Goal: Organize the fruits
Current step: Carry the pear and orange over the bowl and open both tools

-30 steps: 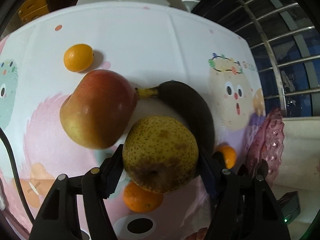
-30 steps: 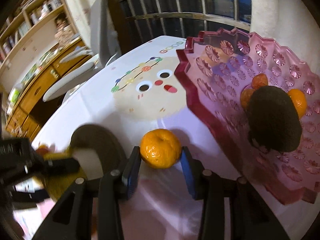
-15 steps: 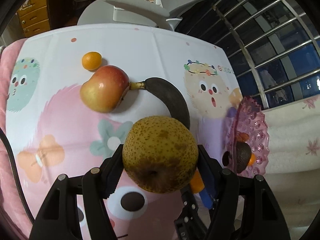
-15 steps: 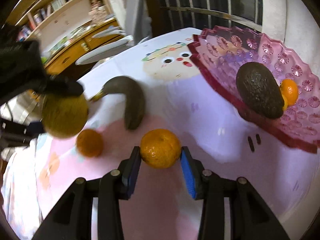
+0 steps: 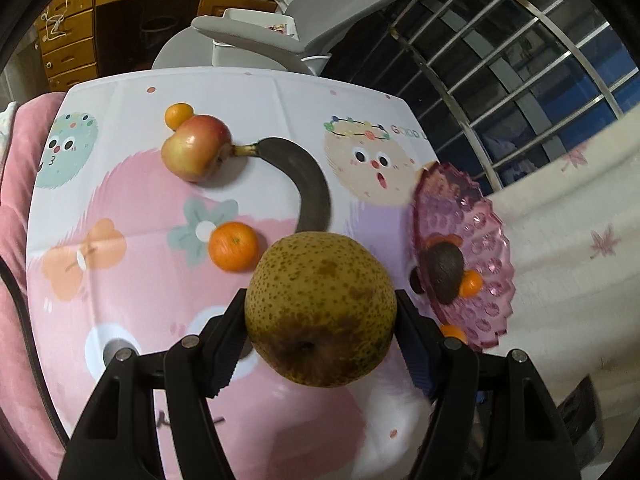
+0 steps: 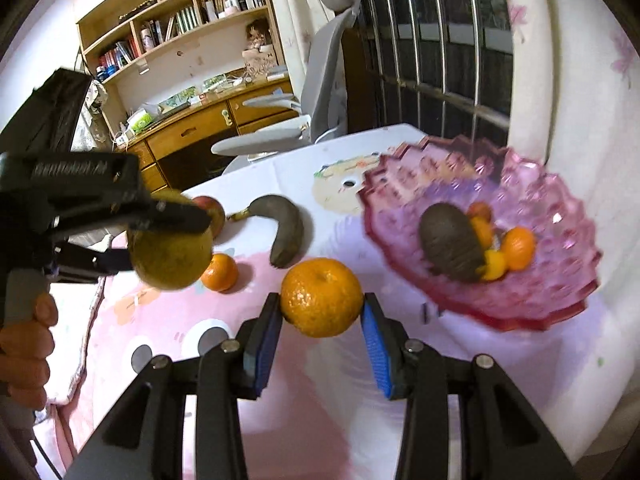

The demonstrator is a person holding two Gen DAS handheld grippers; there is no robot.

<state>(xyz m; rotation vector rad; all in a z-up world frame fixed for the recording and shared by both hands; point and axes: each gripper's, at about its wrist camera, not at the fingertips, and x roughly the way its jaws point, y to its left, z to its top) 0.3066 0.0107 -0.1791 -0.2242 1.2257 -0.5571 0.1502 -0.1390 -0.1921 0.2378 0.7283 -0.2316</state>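
Note:
My left gripper (image 5: 320, 332) is shut on a speckled yellow-brown pear (image 5: 320, 312), held in the air above the table; the same pear (image 6: 170, 248) shows at the left of the right wrist view. My right gripper (image 6: 322, 312) is shut on a mandarin (image 6: 321, 297), also lifted. A pink glass fruit bowl (image 6: 540, 292) at the right holds an avocado (image 6: 450, 242) and small mandarins (image 6: 518, 248). On the cloth lie a red apple (image 5: 194, 148), a dark banana (image 5: 304, 180), a mandarin (image 5: 233, 246) and a small one (image 5: 178, 115) behind the apple.
The table wears a pink and white cartoon cloth (image 5: 120, 280). A grey office chair (image 5: 280, 40) stands at its far edge, with wooden drawers and bookshelves (image 6: 180, 20) behind. A barred window (image 6: 440, 60) and pale curtain (image 5: 580, 220) are to the right. A hand (image 6: 24, 344) grips the left tool.
Both grippers rose with their fruit: the table has shrunk in the left wrist view, and the bowl has slid from close beside the mandarin to beyond it on the right.

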